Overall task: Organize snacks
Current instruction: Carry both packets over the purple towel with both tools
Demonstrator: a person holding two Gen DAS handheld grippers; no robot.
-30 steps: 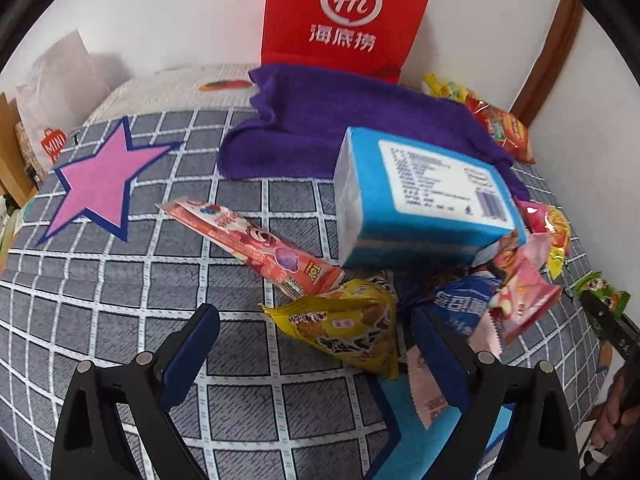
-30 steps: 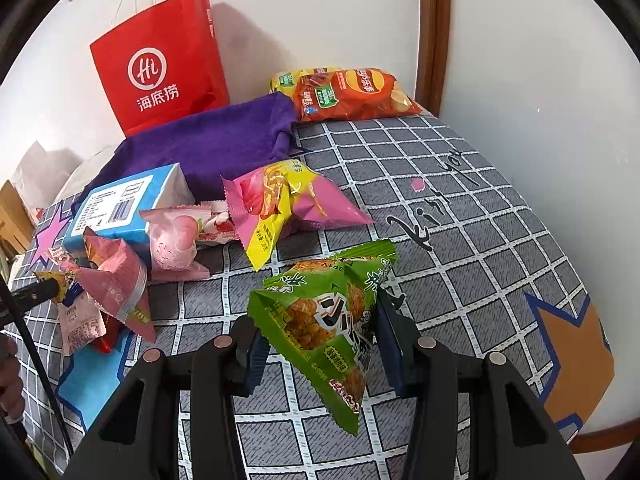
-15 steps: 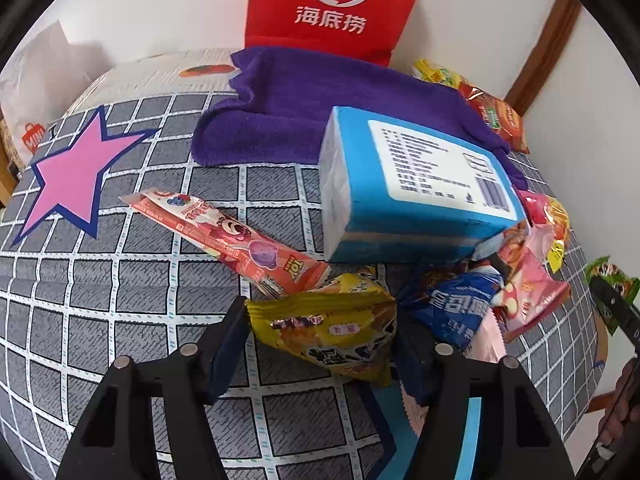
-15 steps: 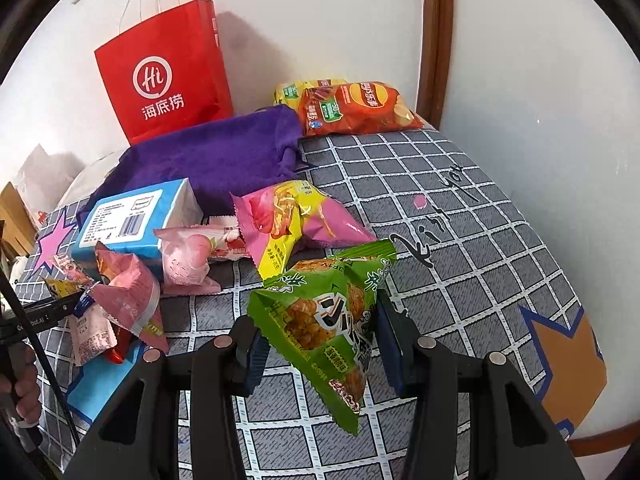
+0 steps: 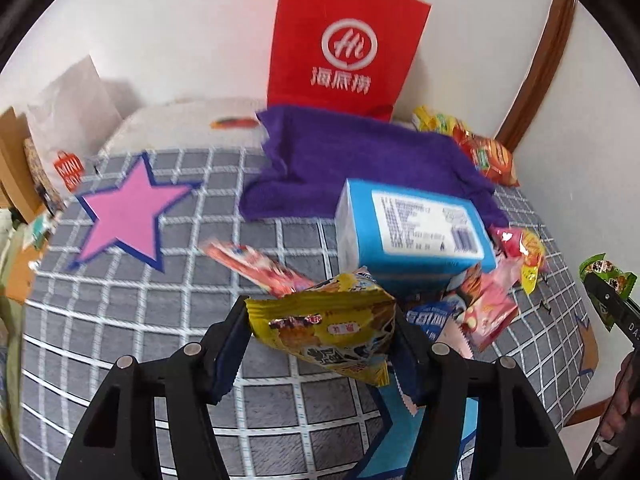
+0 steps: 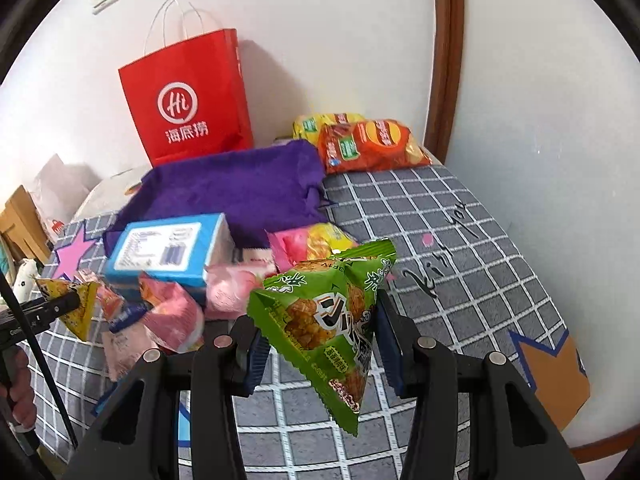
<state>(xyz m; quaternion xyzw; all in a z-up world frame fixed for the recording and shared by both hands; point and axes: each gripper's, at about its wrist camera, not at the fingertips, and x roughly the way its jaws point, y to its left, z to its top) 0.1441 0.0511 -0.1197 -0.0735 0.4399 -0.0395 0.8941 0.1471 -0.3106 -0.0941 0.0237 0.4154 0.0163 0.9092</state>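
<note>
Now the left gripper [image 5: 320, 344] has just been closing and pinches a yellow packet [image 5: 332, 332] lifted off the bedspread [image 5: 120, 320]; the right gripper [image 6: 318, 338] squeezes a green packet [image 6: 324, 312] aloft, probably both bound for sorting.

Grey white-checked bedcover [image 5: 120, 320], purple towel [image 5: 360, 160], red bag [image 5: 344, 52].

A yellow snack bag [image 5: 328, 336] and a green one [image 6: 328, 316] hang lifted above the bed [image 6: 460, 240]; other packets [image 6: 168, 312] lie heaped mid-bed.
</note>
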